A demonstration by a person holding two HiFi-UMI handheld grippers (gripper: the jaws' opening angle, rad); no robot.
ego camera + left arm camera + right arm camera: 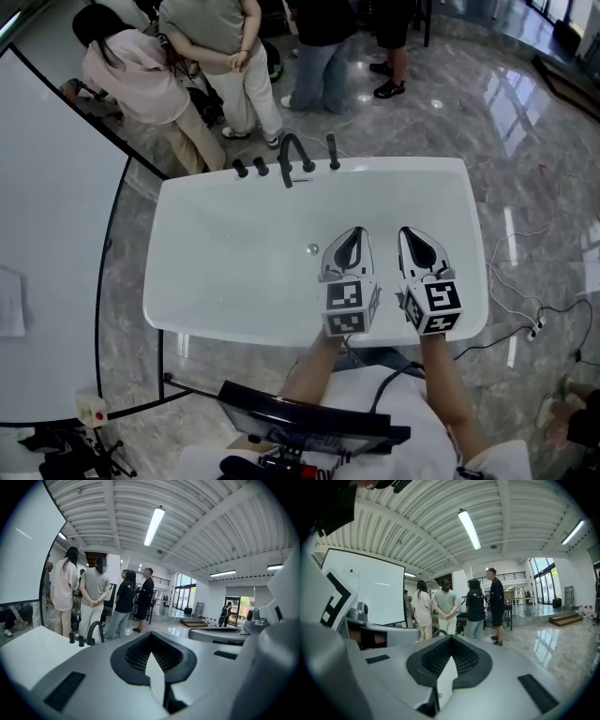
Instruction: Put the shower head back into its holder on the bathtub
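The white bathtub [187,281] lies below me, with black fittings along its far rim. Two knobs [250,169], a curved spout [292,155] and a slim upright black piece [332,150], which looks like the shower head standing in its holder, line up there. My left gripper [351,234] and right gripper [409,234] hover side by side over the tub's near right part, well short of the fittings. Both are shut with nothing between the pads. The left gripper view shows closed jaws [151,651] and the spout [95,632] ahead on the left. The right gripper [450,656] looks the same.
Several people [202,56] stand just beyond the tub's far rim. A large white board [47,234] with a black frame borders the left. Cables [525,309] trail over the marble floor on the right. The drain [313,249] sits at the tub's middle.
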